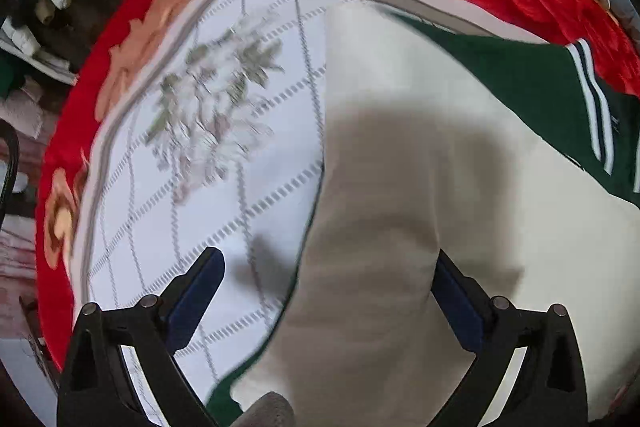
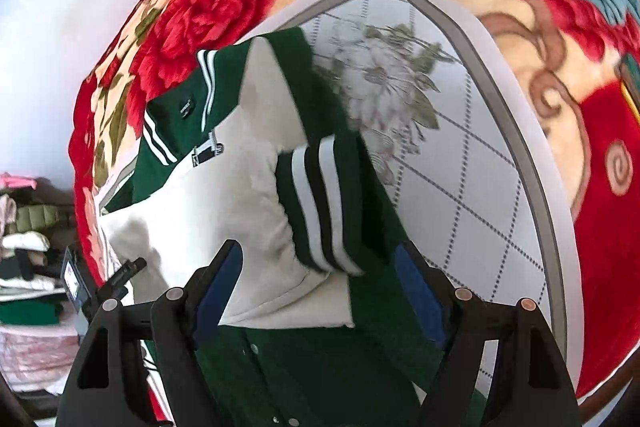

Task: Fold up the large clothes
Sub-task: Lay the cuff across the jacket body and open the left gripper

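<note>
Both claws wide over jacket [image 2: 256, 211]

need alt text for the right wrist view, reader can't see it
A green and white jacket with a striped cuff lies partly folded on a white quilted mat over a red floral blanket. The open right gripper hovers just above the cuff.

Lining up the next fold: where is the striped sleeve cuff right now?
In the right wrist view the striped sleeve cuff lies folded across the jacket's white front, just ahead of the open right gripper, beside the white quilted mat.
</note>
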A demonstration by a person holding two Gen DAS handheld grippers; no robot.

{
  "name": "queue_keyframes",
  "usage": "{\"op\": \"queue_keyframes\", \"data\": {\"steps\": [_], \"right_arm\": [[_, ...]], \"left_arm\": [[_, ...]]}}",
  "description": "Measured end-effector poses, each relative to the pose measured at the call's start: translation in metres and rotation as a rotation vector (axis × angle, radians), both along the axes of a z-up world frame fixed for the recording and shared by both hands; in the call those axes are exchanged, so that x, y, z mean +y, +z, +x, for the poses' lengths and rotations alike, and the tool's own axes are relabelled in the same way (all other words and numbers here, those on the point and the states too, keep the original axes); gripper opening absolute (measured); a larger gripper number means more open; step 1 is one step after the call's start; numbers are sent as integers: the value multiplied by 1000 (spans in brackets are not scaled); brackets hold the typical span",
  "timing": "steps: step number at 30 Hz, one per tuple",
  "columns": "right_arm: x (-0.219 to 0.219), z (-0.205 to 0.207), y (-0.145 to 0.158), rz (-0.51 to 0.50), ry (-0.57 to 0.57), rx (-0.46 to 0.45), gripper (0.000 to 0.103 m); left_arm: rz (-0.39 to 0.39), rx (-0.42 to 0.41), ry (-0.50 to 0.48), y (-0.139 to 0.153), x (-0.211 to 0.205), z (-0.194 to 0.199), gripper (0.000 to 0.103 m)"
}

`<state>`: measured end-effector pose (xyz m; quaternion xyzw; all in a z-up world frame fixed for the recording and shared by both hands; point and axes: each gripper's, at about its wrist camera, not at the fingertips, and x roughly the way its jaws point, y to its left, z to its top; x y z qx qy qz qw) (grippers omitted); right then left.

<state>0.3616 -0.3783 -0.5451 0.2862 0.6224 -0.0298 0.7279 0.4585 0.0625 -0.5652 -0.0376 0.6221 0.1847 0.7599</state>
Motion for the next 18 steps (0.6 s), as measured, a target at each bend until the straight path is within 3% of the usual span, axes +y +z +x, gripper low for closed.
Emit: {"op": "queue_keyframes", "data": {"steps": [7,9,10,11,13,16,18], "right_arm": [[22,32,-28,25,59,30,80],[30,44,-47,34,94,53,56],[36,53,-65,-8,130,99,21],[37,59,-78,-42,138,121,12],[32,70,-101,-95,126,149,10],[27,76,-94,-78,138,167,10],[14,63,-69,-64,150,147,23]], "left_arm": [[-10,-27,30,0,23,-7,103],[-15,-32,40,0,30,-3,103],[-20,-34,39,0,31,-2,103],[-23,-34,33,-1,30,-2,103],[7,-29,7,5,27,3,103],[115,-32,-84,27,-2,-2,103],[123,-66,-154,48,-29,-14,103]]}}
